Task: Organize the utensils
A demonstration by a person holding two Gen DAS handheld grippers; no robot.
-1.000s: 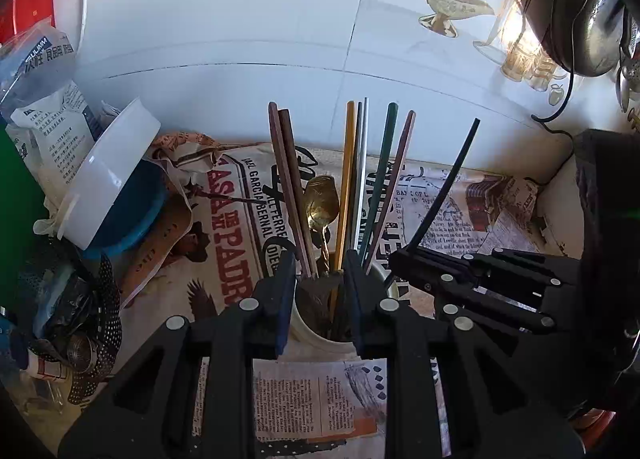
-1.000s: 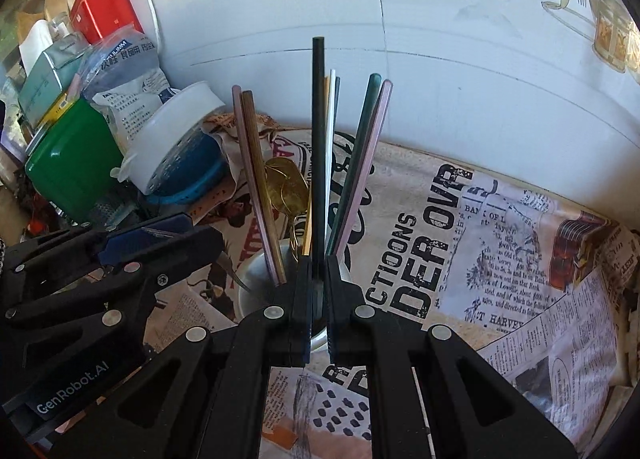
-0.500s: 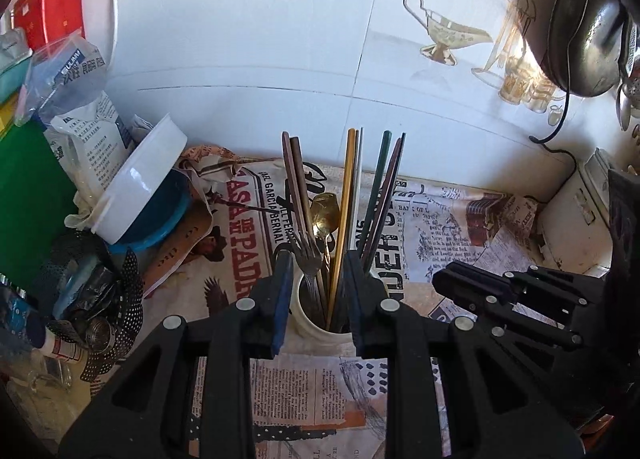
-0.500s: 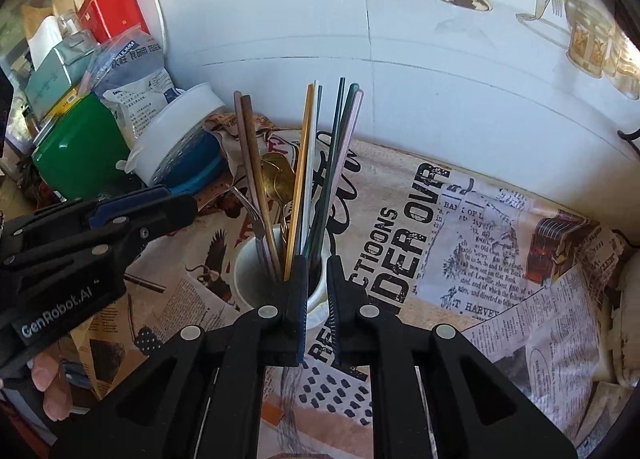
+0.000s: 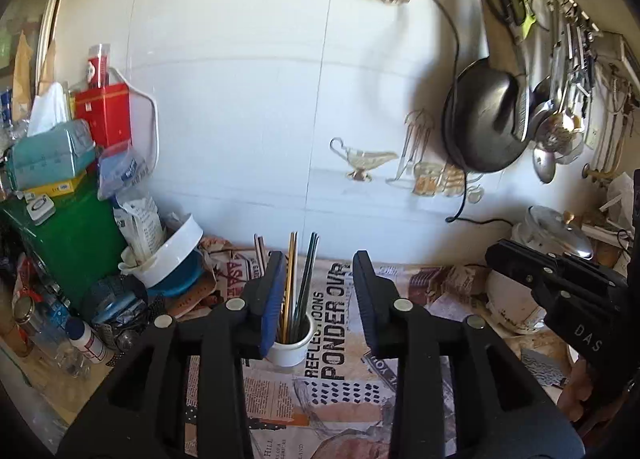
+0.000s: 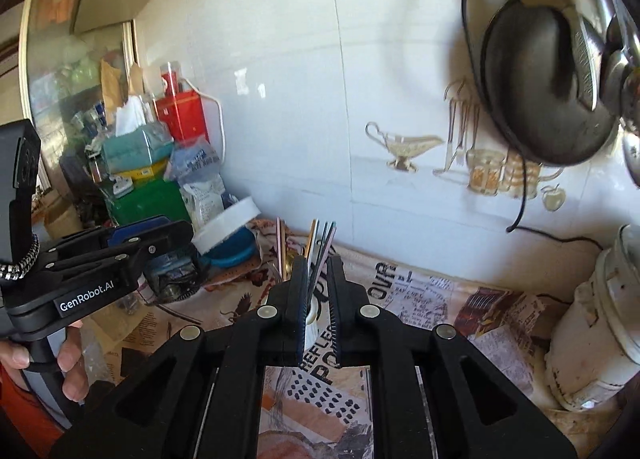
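Observation:
A white cup point(image 5: 291, 347) stands on the newspaper-covered counter and holds several coloured chopsticks point(image 5: 307, 279) upright, with a gold one among them. My left gripper point(image 5: 318, 291) is open and empty, pulled back above and in front of the cup. In the right wrist view the cup point(image 6: 311, 323) shows partly behind my right gripper point(image 6: 318, 291), which is open with a narrow gap and holds nothing. The chopsticks point(image 6: 323, 243) rise just beyond its fingertips. Each gripper shows at the edge of the other's view.
A tilted white and blue bowl point(image 5: 173, 259), a green box point(image 5: 64, 235), a red tin point(image 5: 104, 115) and bags crowd the left. A black pan point(image 5: 484, 119) and ladles hang on the right wall. A white pot point(image 6: 600, 323) stands at the right.
Both grippers pulled back and up from the cup. The right gripper let go of the dark chopstick, which now stands in the cup. The left jaws have opened wider.

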